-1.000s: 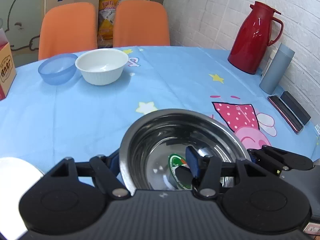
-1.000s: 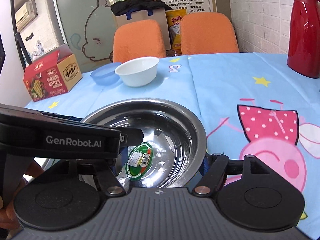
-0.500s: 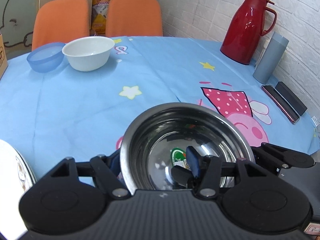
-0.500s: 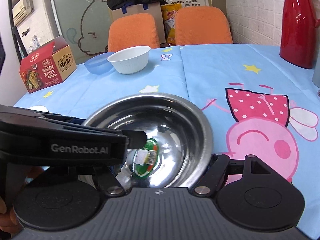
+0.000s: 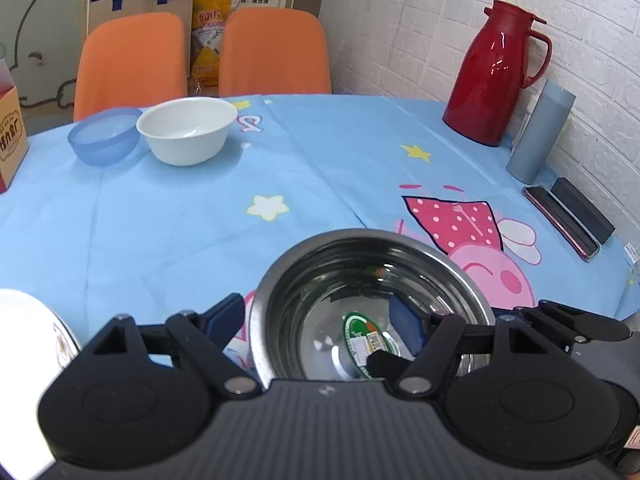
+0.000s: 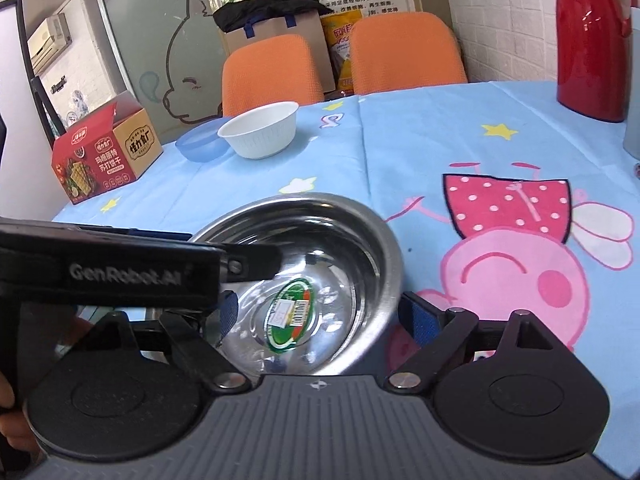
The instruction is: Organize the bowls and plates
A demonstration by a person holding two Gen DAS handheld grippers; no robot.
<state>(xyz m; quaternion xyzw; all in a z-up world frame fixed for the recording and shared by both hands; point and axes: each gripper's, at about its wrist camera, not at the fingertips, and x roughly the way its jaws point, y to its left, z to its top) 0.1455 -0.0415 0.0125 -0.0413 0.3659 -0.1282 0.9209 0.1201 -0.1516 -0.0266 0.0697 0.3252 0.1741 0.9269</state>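
While I scan from the left edge of my left wrist view, a white plate (image 5: 24, 332) is cut off by the frame and partly hidden behind my left gripper (image 5: 320, 316), so I see only a pale arc of it. Farther back sit a blue bowl (image 5: 103, 135) and a white bowl (image 5: 187, 128), touching or nearly so; I cannot tell which. Close in, the steel bowl (image 5: 372, 280) rests on the blue-clothed surface (image 5: 180, 220), its near rim hidden by the gripper body. My left jaws have just been opening: they now stand wide, one blue pad outside the bowl's left wall and the other inside the basin, neither pressing the rim between them. A green sticker (image 5: 366, 340) on the bowl's bottom is partly covered by a dark fingertip.

From the right wrist view, the left gripper's black body crosses the left side and hides the bowl's left rim. My right gripper (image 6: 316, 316) straddles the bowl's right wall, one pad inside, one outside, with a visible gap on the outer side, so these jaws are open too. At the far right a red jug (image 5: 496, 76) and a grey tumbler (image 5: 540, 132) stand against the brick wall.
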